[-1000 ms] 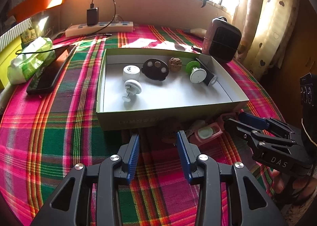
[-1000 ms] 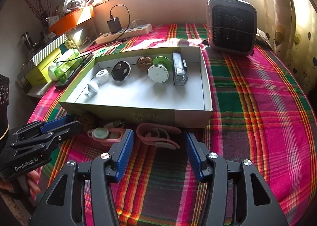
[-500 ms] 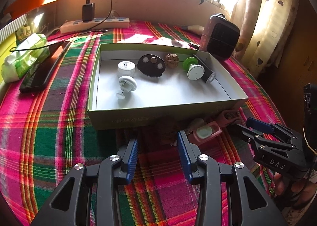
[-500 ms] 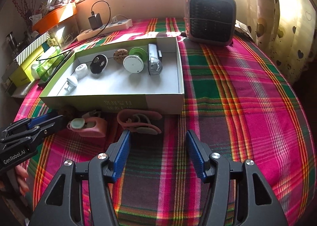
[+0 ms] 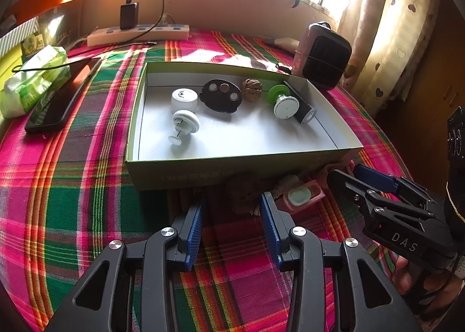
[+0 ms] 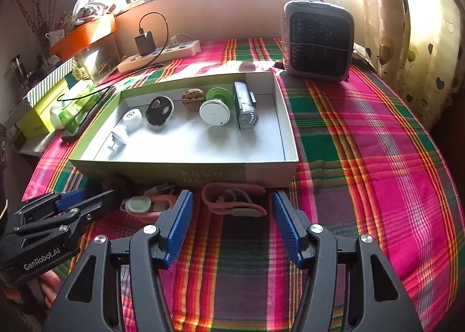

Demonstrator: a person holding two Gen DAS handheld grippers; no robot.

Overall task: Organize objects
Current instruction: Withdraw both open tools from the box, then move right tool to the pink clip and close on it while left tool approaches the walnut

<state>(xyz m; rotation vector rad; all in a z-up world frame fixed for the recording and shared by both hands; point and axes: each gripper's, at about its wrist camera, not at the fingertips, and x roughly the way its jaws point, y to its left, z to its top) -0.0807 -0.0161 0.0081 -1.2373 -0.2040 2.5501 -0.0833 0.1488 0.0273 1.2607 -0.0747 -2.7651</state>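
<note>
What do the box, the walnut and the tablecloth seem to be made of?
Box: probably cardboard, matte; thin folded walls, white inside.
Walnut: real shell, it seems; brown, wrinkled, dull.
Tablecloth: woven fabric, plaid, slightly fuzzy.

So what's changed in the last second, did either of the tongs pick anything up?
No. Both tongs are open and empty: the left tongs aimed at the brown walnut in front of the box, the right tongs at the pink strap. Only the camera views shifted slightly. The walnut, strap and pink case have not moved, nor has anything in the box.
</note>
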